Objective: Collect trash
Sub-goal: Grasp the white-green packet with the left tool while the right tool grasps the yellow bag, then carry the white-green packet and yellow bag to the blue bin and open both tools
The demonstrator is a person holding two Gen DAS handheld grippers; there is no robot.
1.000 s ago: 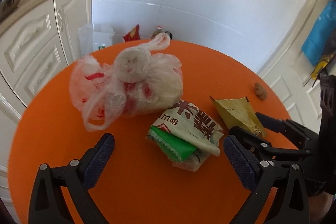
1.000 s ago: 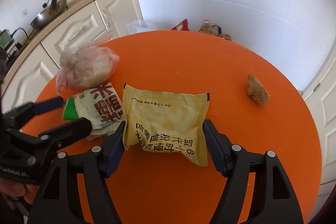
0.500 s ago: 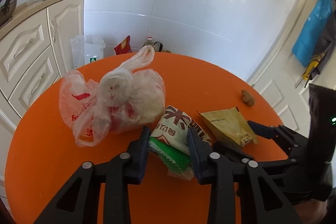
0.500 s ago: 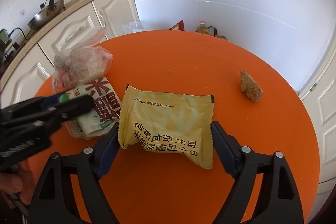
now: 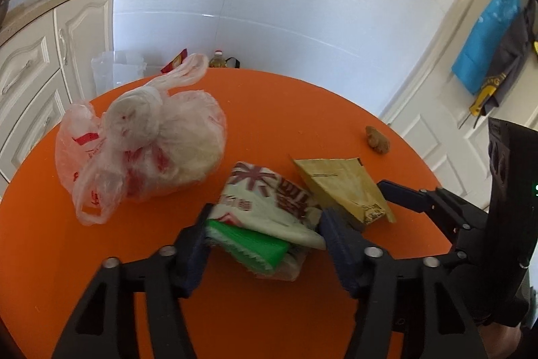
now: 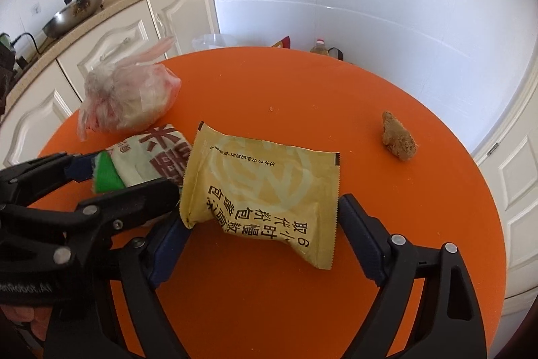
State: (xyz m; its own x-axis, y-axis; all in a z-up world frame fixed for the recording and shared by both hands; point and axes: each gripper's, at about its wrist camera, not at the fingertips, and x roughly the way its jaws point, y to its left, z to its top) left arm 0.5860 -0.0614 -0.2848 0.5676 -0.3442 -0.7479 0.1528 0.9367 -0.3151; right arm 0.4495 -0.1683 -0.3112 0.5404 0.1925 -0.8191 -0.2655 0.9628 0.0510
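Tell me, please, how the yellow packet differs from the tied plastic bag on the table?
The yellow packet is flat, opaque and printed with dark characters; the plastic bag is bulging, see-through and knotted at the top. The packet lies between the right gripper fingers; nothing grips the bag. Both rest on the orange table.

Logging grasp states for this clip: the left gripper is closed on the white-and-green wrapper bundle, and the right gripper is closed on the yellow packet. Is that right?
Not quite. The right gripper is open: in the right wrist view its fingers stand on either side of the yellow packet, with a visible gap at the right-hand finger. The left gripper is indeed closed on the wrapper bundle.
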